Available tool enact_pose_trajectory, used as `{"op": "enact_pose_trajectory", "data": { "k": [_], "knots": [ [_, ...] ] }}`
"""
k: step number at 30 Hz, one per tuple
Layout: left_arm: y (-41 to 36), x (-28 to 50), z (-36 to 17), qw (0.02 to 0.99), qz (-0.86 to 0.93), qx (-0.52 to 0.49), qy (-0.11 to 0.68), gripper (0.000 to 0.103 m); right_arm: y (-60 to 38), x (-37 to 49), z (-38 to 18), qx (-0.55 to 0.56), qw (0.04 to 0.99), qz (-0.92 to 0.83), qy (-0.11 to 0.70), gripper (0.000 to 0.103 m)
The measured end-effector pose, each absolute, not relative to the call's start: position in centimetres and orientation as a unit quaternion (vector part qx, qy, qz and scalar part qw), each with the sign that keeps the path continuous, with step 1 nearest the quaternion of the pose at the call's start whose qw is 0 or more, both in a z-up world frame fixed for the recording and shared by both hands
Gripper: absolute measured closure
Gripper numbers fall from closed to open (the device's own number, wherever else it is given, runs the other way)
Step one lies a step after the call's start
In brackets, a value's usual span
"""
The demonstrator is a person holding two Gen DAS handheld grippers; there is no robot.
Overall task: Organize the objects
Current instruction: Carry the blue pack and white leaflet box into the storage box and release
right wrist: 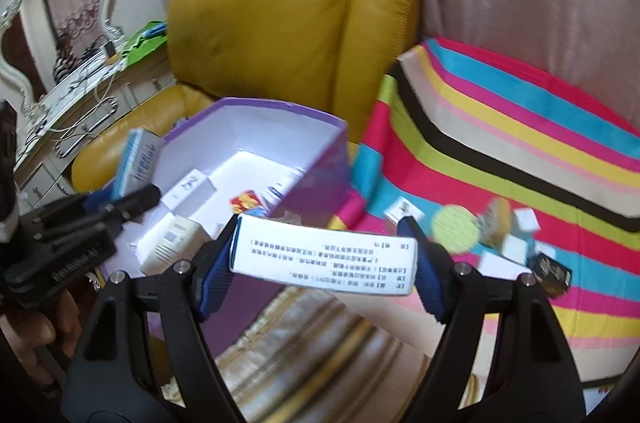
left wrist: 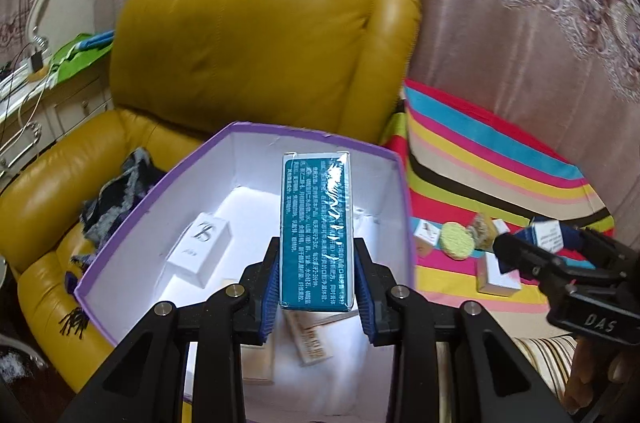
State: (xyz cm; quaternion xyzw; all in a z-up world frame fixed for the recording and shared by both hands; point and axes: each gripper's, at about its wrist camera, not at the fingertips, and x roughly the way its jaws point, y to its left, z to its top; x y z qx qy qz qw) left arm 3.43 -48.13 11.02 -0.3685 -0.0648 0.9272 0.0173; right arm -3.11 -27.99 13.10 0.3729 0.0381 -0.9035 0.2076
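Left gripper [left wrist: 316, 287]: closed narrowly on a teal box [left wrist: 316, 231], which is held lengthwise above the open purple box [left wrist: 132, 219].
Right gripper [right wrist: 324, 263]: spread wide, clamping a white printed box [right wrist: 324, 257] by its ends, just right of the purple box.
Purple box contents: a small white box [left wrist: 200, 247] and other packets are seen inside.
Striped cloth [left wrist: 500, 151]: a round yellow-green pad [left wrist: 456, 241] and several small boxes are laid on it.
Behind: a mustard armchair [left wrist: 256, 39].
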Motion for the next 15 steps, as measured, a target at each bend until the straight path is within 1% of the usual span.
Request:
{"op": "enact_pose_trajectory", "data": {
  "k": [10, 15],
  "knots": [
    [-50.8, 3.3, 9.3, 0.001, 0.921, -0.38, -0.086, 0.069, -34.0, -4.3, 12.0, 0.379, 0.257, -0.887, 0.06, 0.024],
    [-51.3, 3.6, 8.8, -0.001, 0.918, -0.387, -0.09, 0.069, -35.2, -5.2, 11.2, 0.39, 0.272, -0.878, 0.053, 0.024]
  ]
}}
